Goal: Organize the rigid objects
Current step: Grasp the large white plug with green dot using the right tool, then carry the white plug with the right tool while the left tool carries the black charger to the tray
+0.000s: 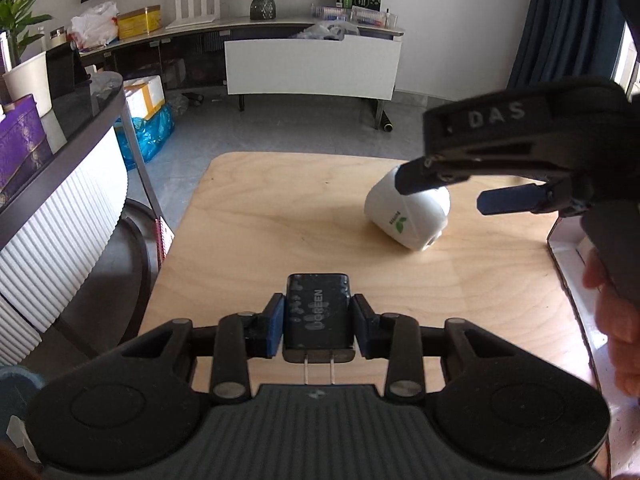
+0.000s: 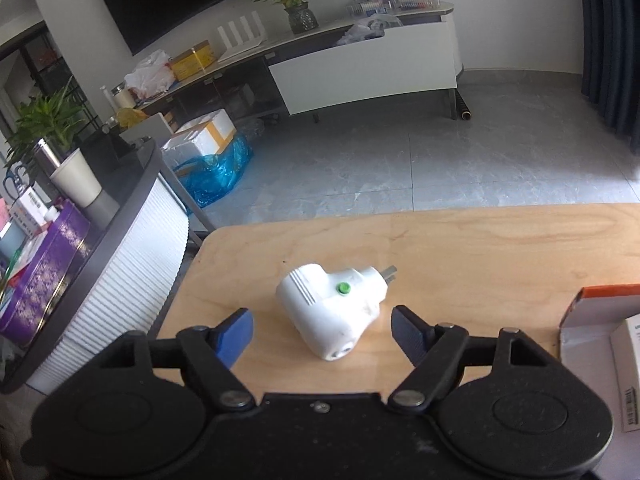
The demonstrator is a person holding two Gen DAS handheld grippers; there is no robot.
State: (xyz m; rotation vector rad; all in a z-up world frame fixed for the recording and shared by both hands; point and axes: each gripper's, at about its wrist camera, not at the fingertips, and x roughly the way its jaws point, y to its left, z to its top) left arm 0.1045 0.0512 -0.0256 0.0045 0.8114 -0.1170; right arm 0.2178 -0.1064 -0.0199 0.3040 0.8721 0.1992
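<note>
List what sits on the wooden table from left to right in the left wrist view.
Black charger held in the left claw → white plug adapter → open right claw → box at the right edge.

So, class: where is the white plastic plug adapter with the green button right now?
The white plug adapter lies on the wooden table, just ahead of the open right gripper, with the orange-edged box to its right.

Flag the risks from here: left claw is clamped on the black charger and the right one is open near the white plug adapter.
1. The left claw pinches the black charger only by its smooth side faces, so it could slip or twist.
2. The white plug adapter is rounded and lies askew between the right claw pads; closing may squirt it sideways.
3. The open box sits close by, so a swing could clip its edge.
</note>
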